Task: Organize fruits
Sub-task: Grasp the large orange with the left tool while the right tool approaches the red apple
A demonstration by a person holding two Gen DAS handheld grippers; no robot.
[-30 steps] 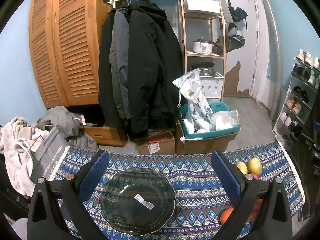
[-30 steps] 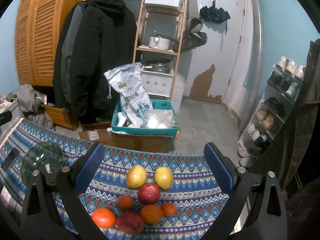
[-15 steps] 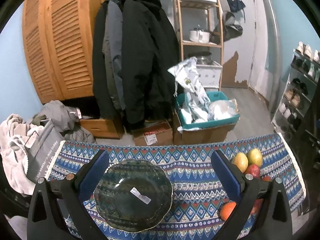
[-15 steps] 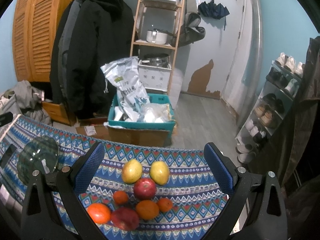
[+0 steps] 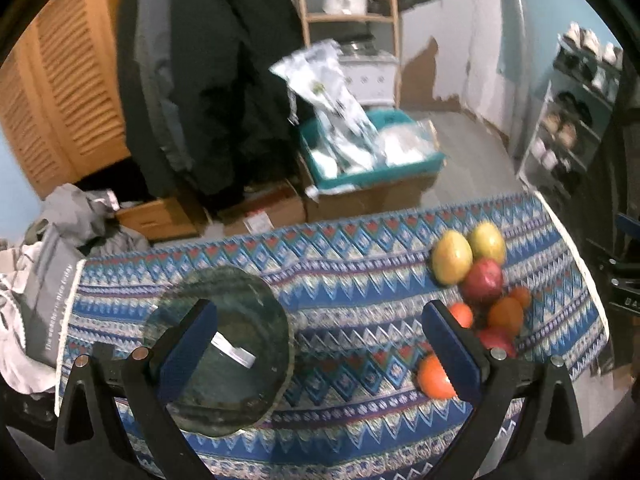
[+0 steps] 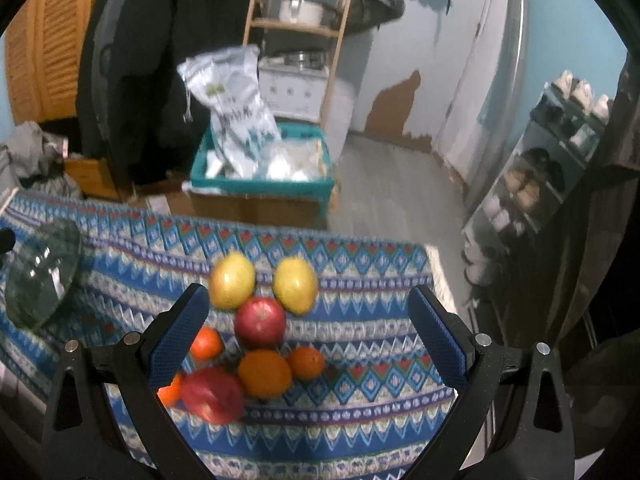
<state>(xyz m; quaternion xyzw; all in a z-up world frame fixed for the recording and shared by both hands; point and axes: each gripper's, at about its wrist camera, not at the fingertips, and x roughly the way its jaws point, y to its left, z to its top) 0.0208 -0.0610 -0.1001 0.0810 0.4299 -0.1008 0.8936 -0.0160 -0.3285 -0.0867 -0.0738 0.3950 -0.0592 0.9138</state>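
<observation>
Both tongs are spread wide with nothing between their blue pads. The left tongs (image 5: 318, 352) hang over the patterned table (image 5: 360, 288), with the dark glass plate (image 5: 240, 300) at their 9 o'clock. The fruit pile (image 6: 256, 332) lies before the right tongs (image 6: 308, 344): two yellow fruits at 12 o'clock, a red apple (image 6: 260, 322) central, oranges and what looks like a second, blurred red fruit nearer.
</observation>
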